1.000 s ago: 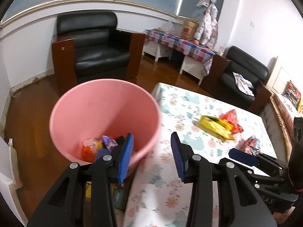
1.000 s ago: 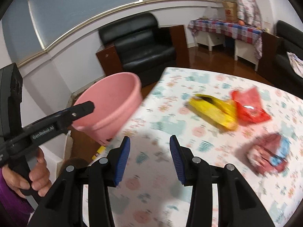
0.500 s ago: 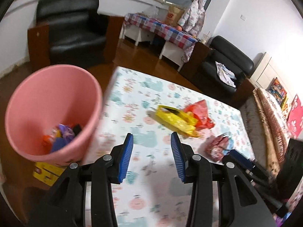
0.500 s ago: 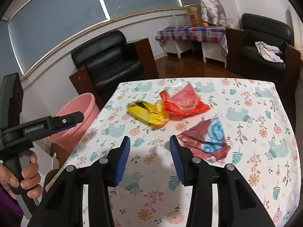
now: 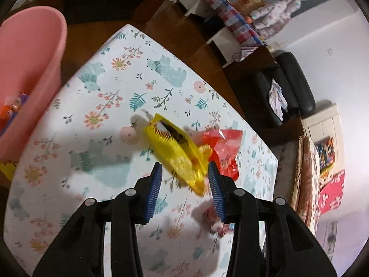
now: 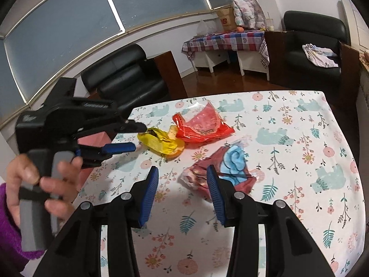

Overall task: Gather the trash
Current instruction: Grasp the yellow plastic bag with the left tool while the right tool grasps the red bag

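Pink bin (image 5: 30,73) sits off the table's left edge, so drops are short. Your left gripper (image 5: 184,182) is apart, straddling the yellow wrapper (image 5: 177,154), not pinching. Right gripper (image 6: 182,184) is apart too, empty, lined up on the red-blue wrapper (image 6: 228,168).

A crumpled yellow plastic wrapper (image 6: 161,142) lies flat on the floral tablecloth, its torn end open and dark inside. Touching its right edge, a crinkled red translucent plastic bag (image 6: 203,124) lies spread out, partly puffed up. Nearer the camera, apart from both, a crumpled dark-red and light-blue wrapper (image 6: 224,169) lies bunched. Off the table's left edge stands a pink plastic bin (image 5: 30,69), colourful wrappers in its bottom.
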A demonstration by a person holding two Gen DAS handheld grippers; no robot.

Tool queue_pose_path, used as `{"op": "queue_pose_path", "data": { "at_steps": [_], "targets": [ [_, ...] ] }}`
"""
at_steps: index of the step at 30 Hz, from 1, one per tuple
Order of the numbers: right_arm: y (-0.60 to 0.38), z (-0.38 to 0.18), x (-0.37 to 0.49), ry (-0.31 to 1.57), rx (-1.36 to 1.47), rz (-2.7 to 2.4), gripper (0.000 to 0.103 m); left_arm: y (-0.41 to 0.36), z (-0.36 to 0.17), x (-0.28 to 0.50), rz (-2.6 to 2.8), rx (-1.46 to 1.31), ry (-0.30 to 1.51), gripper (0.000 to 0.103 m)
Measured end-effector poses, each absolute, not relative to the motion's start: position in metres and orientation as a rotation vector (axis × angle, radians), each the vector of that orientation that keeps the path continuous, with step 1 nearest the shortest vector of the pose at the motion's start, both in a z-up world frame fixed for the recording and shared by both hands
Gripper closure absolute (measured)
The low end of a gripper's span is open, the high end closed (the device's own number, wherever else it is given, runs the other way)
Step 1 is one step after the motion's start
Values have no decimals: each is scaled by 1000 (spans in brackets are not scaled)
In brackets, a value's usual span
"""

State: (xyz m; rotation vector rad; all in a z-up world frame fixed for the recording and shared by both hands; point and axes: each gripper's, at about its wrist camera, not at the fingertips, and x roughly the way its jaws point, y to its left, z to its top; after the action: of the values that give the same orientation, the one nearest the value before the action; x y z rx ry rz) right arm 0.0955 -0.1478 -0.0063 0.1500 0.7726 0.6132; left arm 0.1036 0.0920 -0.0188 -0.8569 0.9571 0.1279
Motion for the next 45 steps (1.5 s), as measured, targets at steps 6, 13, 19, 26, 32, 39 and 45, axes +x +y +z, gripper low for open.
{"op": "queue_pose_path", "data": {
  "at_steps": [6,13,19,26,32,39,45],
  "targets": [
    [-159,-10,103,782,182,606,60,97,-36,121,192,-918,1004,62],
    [-165,-15,111,796,204,598,60,88,-40,136,216,-911,1030,62],
    [-164,-15,117,802,211,604,60,86,-40,136,187,-876,1003,63],
    [-148,-8,129,808,212,645,60,96,-42,129,167,-847,986,94],
    [-117,-1,144,798,129,673,53,105,-33,111,146,-787,951,95],
    [-79,-12,170,822,-3,643,51,110,-21,88,133,-696,910,95],
    [-65,-30,189,883,-71,592,78,115,-15,74,128,-636,882,95]
  ]
}}
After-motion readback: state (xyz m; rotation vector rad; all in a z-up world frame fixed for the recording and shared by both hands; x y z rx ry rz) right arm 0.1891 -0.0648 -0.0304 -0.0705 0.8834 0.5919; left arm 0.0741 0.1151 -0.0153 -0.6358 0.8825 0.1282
